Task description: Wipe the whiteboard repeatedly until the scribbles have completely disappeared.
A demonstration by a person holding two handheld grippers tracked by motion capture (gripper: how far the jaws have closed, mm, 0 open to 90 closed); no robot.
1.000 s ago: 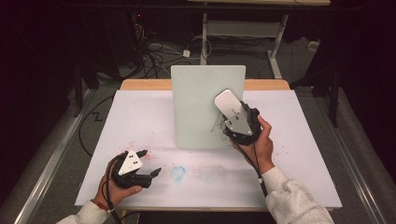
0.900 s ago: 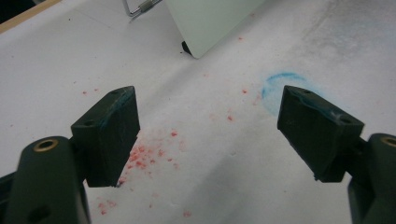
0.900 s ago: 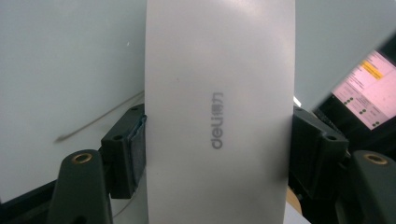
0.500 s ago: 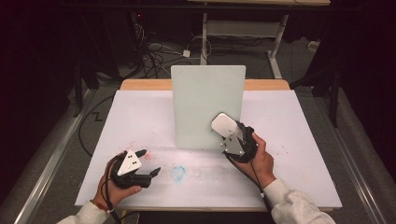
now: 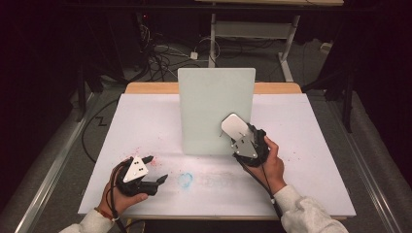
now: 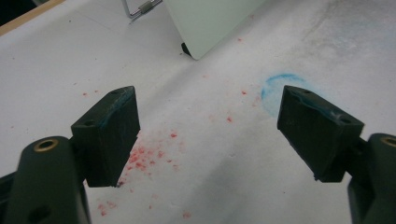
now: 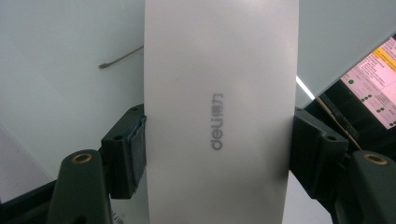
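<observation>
Right gripper (image 5: 241, 137) clamps white eraser (image 7: 219, 112) by long sides, held against lower right of upright whiteboard (image 5: 214, 104). Left gripper (image 5: 154, 169) rests on white table sheet (image 5: 145, 116), jaws wide apart, near blue smudge (image 6: 280, 86).

We see a white eraser (image 7: 219, 116) with a grey "deli" logo printed on its pale face, clamped between black jaws whose pads show a bluish tint. Behind it stands a pale green-white board (image 5: 216, 109). The table sheet (image 5: 316, 126) is white, speckled with red crumbs (image 6: 149, 156) at the near left and a faint blue ring (image 6: 280, 86) to their right. The far table edge (image 5: 150, 88) is light wood, and the right sleeve (image 5: 306, 216) is light grey.
</observation>
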